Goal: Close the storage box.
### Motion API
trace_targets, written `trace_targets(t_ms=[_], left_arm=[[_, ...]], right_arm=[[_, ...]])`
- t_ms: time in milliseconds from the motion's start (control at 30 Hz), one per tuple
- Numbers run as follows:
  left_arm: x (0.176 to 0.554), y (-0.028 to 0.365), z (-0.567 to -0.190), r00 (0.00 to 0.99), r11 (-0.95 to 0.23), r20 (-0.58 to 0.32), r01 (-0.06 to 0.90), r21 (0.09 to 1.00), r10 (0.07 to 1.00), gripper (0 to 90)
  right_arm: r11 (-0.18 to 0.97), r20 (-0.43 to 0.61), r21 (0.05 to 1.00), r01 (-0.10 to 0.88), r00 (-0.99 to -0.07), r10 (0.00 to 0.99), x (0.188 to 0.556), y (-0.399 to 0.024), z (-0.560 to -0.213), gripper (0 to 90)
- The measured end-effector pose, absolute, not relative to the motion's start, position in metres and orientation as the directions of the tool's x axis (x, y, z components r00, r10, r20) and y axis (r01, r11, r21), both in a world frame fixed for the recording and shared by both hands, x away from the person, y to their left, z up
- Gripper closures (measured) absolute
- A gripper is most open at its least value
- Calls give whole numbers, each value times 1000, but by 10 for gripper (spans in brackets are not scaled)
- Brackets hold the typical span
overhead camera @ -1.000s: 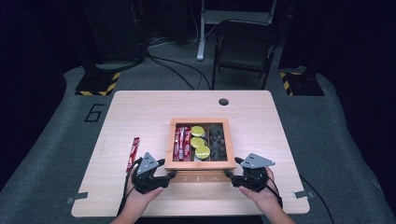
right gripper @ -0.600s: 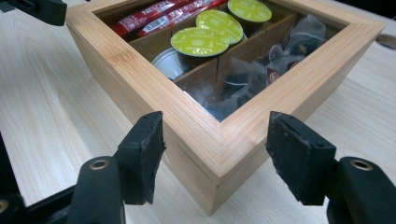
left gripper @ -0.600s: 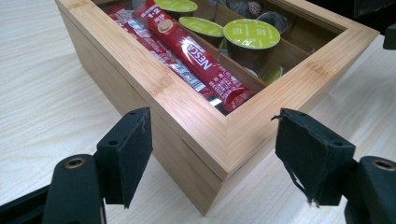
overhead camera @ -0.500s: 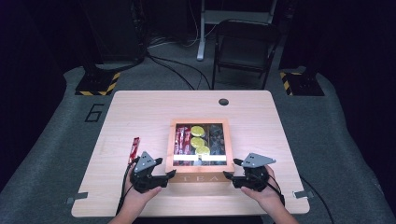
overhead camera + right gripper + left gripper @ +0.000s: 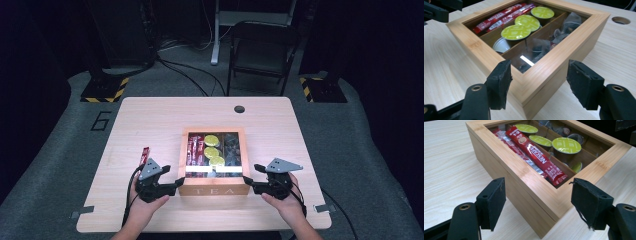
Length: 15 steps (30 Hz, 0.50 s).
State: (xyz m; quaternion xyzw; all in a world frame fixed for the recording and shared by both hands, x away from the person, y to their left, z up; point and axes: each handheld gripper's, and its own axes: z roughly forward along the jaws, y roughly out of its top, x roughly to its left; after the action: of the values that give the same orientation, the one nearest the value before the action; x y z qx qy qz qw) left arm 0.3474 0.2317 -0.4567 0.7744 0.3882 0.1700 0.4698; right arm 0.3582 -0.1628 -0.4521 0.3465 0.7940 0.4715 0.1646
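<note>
A wooden tea box (image 5: 212, 190) with a glass-windowed lid sits shut at the table's middle front. Through the window I see red Nescafe sachets (image 5: 536, 157), green-lidded capsules (image 5: 516, 32) and dark tea bags (image 5: 571, 22). My left gripper (image 5: 175, 184) sits at the box's front left corner. Its jaws have just been opening, and in the left gripper view that corner (image 5: 544, 202) lies between the pads without contact. My right gripper (image 5: 248, 184) is at the front right corner, which also lies between its spread pads (image 5: 584, 85) with a gap on each side.
A loose red sachet (image 5: 145, 154) lies on the table left of the box, just beyond my left gripper. A round cable hole (image 5: 239, 109) is near the far edge. A folding chair (image 5: 262, 50) stands behind the table.
The left gripper's jaws stand a little wider than before. The box and the right gripper have kept their places.
</note>
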Motion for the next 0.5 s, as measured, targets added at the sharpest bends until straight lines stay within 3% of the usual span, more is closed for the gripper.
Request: trace_targets(t_ms=[500], left_arm=[[360, 258, -456, 580, -199, -130, 469, 861, 804, 305]], right_arm=[[304, 33, 870, 389, -660, 751, 369, -181, -451, 359]])
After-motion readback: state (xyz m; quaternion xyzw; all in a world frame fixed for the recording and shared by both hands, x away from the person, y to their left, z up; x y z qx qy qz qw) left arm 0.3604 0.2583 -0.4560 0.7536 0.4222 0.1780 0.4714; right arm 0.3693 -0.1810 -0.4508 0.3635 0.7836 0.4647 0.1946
